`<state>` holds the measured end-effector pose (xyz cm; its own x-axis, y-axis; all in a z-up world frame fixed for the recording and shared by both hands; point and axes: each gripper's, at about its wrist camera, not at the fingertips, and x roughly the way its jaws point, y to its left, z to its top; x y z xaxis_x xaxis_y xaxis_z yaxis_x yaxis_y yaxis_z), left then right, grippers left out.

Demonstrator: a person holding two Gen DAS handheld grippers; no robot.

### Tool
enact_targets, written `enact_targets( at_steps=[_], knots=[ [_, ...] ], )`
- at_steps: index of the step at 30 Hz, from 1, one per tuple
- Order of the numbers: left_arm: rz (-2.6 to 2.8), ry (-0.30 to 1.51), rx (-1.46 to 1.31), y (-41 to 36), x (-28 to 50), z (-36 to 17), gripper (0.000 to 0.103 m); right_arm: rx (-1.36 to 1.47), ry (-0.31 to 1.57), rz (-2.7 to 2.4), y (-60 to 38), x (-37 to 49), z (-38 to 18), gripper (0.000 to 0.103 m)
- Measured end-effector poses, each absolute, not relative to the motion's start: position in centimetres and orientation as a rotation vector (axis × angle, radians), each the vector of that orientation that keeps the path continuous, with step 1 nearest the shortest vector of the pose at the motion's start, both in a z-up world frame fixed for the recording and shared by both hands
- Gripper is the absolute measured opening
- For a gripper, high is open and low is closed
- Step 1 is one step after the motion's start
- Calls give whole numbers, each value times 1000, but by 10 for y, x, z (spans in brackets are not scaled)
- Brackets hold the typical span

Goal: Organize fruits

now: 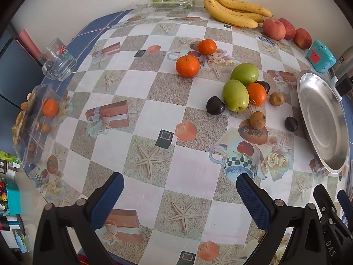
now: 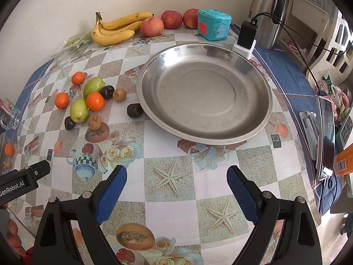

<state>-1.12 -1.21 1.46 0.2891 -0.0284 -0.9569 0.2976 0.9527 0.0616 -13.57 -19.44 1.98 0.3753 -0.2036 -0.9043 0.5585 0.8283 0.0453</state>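
Observation:
Loose fruit lies mid-table: two green apples (image 1: 235, 95) (image 2: 78, 110), three oranges (image 1: 187, 65) (image 2: 95, 101), dark plums (image 1: 215, 105) (image 2: 134, 110) and small brown fruits (image 1: 257, 120) (image 2: 94, 122). An empty steel plate (image 1: 322, 119) (image 2: 205, 92) sits right of them. Bananas (image 1: 233, 11) (image 2: 114, 29) and red apples (image 1: 284, 29) (image 2: 169, 21) line the back wall. My left gripper (image 1: 179, 184) is open over the table's near part, holding nothing. My right gripper (image 2: 176, 177) is open in front of the plate, also holding nothing.
A glass mug (image 1: 57, 60) and a clear box (image 1: 35, 121) holding an orange and small fruits stand at the left edge. A clear tray of green fruit (image 1: 169, 1), a teal toy house (image 2: 213, 24), a thermos (image 2: 269, 11), a charger (image 2: 247, 35) and a phone (image 2: 326, 137) sit around.

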Motion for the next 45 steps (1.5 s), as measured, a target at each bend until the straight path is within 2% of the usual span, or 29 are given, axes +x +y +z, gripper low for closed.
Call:
enact_targets(
  at_steps=[27,34,45],
  knots=[
    [-210,1258,245,-7,-3,13,103,372,1091,-499,-192,-134,27,92],
    [-201,1182,148,-1,18,24,103,382,1055,-453,-184,-126,37,92],
    [-190,1187,22,11,52,16,103,426,1007,-244,-157,-79,39,92]
  ],
)
